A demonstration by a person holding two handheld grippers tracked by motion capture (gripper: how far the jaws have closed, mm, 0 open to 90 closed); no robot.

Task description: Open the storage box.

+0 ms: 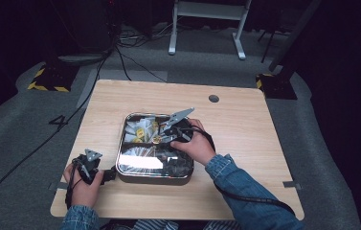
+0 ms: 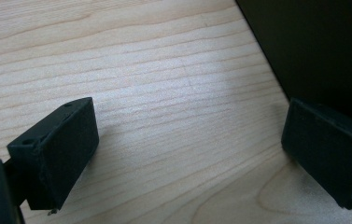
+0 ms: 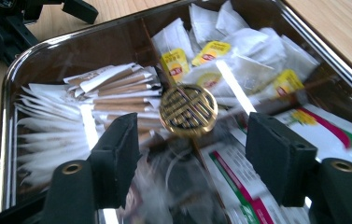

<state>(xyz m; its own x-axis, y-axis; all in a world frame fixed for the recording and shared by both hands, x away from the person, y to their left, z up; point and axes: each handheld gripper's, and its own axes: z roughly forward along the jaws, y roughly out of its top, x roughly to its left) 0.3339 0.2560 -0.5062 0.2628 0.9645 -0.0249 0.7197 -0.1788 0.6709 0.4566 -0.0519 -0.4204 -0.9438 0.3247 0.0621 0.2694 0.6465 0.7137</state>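
A square metal box (image 1: 120, 165) with inner compartments sits at the near middle of the wooden tabletop (image 1: 245, 124). A round brass knob (image 3: 188, 110) with an openwork pattern stands at the centre where the dividers meet. The right gripper (image 3: 192, 154) hangs over the box interior, its fingers (image 3: 117, 149) spread to either side of the knob and just short of it; they do not touch it, and nothing is pinched between them. In the high view the same gripper (image 1: 164, 136) sits over the far half of the box, held by the right hand (image 1: 198, 146) in a denim sleeve. The compartments hold tea bags with yellow tags (image 3: 211, 51), a fan of white and brown paper sachets (image 3: 94, 93), and flat packets printed in red and green (image 3: 332, 126). The left gripper (image 1: 108, 175) rests on the tabletop at the box's near left corner; its fingers (image 2: 64, 151) are spread wide over bare wood, holding nothing, with the box's dark wall (image 2: 323, 51) beside one of them.
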